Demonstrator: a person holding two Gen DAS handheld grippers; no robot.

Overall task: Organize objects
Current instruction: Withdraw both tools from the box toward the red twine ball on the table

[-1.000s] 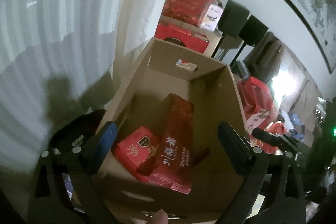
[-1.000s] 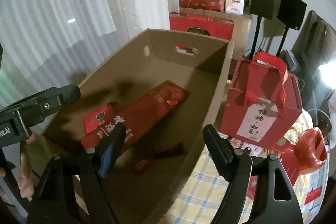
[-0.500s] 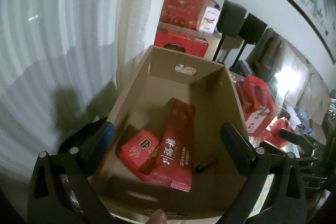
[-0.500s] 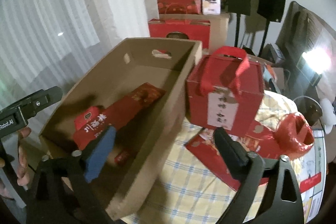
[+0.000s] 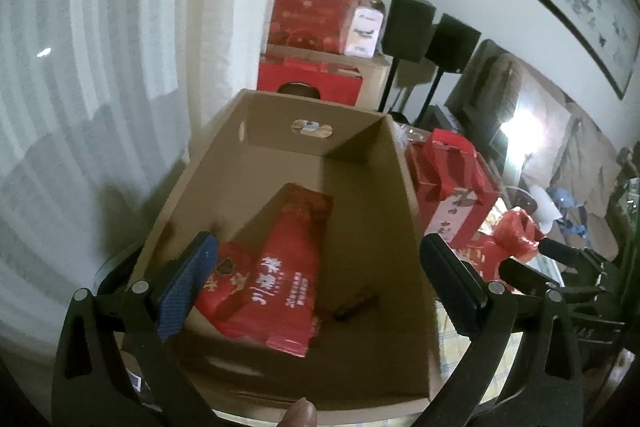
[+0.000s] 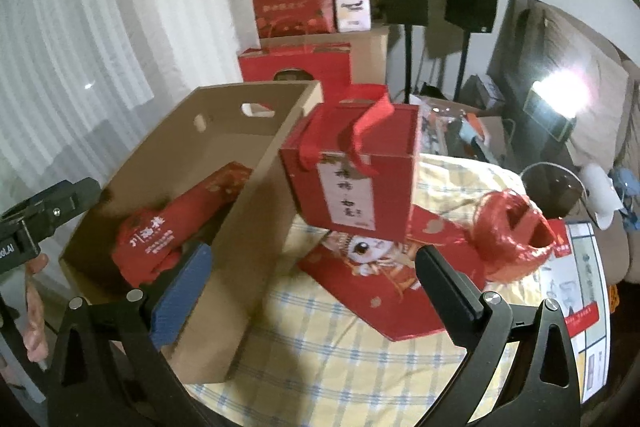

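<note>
Right gripper [image 6: 312,281] now past cardboard box [image 6: 256,211], fingers apart, empty; long red packet [image 5: 284,267] lengthwise inside.

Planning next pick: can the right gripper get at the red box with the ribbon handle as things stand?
Probably yes. The right gripper is open and empty, and the red box stands upright straight ahead on the checked cloth. Nothing lies between them; the cardboard box sits close on its left, so that side is tight.

The cardboard box [image 6: 248,211] hides its near floor behind its own wall. The long red packet [image 5: 280,275] covers 1 smaller packet [image 5: 224,267]; a small dark item [image 5: 356,305] beside it is perhaps a wrapped bar.
</note>
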